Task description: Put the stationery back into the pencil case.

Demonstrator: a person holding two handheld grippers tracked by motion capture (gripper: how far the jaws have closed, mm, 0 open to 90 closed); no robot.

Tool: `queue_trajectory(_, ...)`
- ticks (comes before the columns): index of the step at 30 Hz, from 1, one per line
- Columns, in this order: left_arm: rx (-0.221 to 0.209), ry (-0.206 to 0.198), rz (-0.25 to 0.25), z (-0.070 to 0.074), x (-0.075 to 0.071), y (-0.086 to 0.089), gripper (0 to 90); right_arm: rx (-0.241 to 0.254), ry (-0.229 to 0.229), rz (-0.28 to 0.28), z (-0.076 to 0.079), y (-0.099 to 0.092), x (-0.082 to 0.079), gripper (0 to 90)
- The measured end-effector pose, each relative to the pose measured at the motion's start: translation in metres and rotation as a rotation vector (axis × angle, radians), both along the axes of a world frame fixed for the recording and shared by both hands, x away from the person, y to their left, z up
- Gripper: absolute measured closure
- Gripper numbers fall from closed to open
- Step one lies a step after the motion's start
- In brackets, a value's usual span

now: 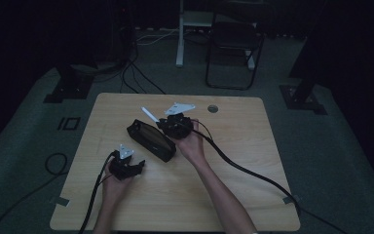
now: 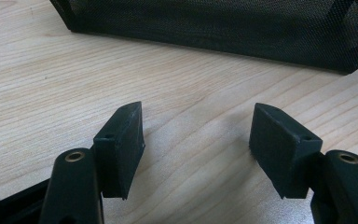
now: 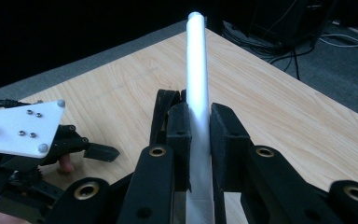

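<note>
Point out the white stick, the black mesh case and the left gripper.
white stick [image 3: 196, 70], right gripper view, its upper shaft
black mesh case [image 1: 151, 140], high view, its top
left gripper [image 2: 196, 147], left gripper view, midway between its open fingertips

in my left gripper [image 2: 196, 140] view the black mesh case [image 2: 223, 28] is cut off by the top and right edges, so i can't see its top or its full length, and my jaws' bases run off the bottom edge. in my right gripper [image 3: 199, 135] view the white stick [image 3: 196, 70] has its lower end hidden between the pads and cut by the bottom edge; its tip is blown out bright. my other gripper is clipped at the left edge there. from the high view the stick is too small to tell what it is, and the room behind the table [image 1: 233, 195] is too dark to read
</note>
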State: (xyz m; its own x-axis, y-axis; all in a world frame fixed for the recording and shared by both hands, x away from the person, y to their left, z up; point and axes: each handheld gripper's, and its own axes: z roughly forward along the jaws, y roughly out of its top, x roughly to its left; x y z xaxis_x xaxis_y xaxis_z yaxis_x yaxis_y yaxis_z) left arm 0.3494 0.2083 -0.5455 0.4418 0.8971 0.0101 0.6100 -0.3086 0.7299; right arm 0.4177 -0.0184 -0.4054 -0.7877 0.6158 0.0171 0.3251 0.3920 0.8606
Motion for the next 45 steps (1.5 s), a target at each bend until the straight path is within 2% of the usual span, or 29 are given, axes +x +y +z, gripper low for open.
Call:
queue_trajectory(7,0.000,-0.001,0.000,0.000,0.000,0.000,35.8,0.013,0.005,0.008,0.002,0.008,0.002,78.7)
queue_trajectory(20,0.002,0.000,-0.002,0.000,0.000,0.000,35.8,0.008,0.022,0.004,-0.008,0.013,0.007,78.6)
queue_trajectory(45,0.001,-0.004,-0.001,0.000,0.000,0.000,35.7,0.015,0.044,-0.001,-0.018,0.018,0.010,78.6)
